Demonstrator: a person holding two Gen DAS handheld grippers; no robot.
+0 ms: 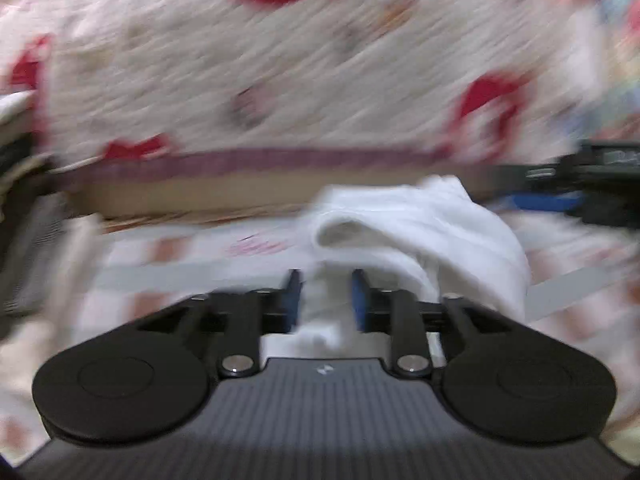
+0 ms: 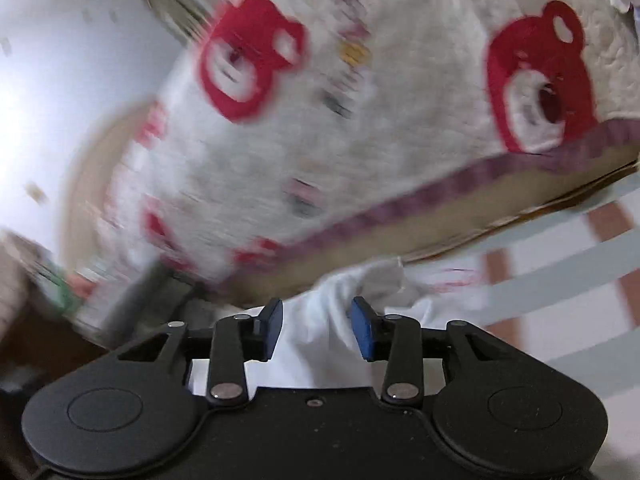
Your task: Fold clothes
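Left wrist view: heavily motion-blurred.
Left gripper [image 1: 326, 296]: jaws apart, white garment [image 1: 420, 232] bunched between and beyond the blue pads [image 1: 360, 300]; grip unclear.
Garment place: on the checked sheet [image 1: 180, 272], below the bear-print blanket [image 1: 260, 60].
Right wrist view: right gripper [image 2: 318, 328] parted over white cloth.
Far side: the other gripper [image 1: 600, 188].
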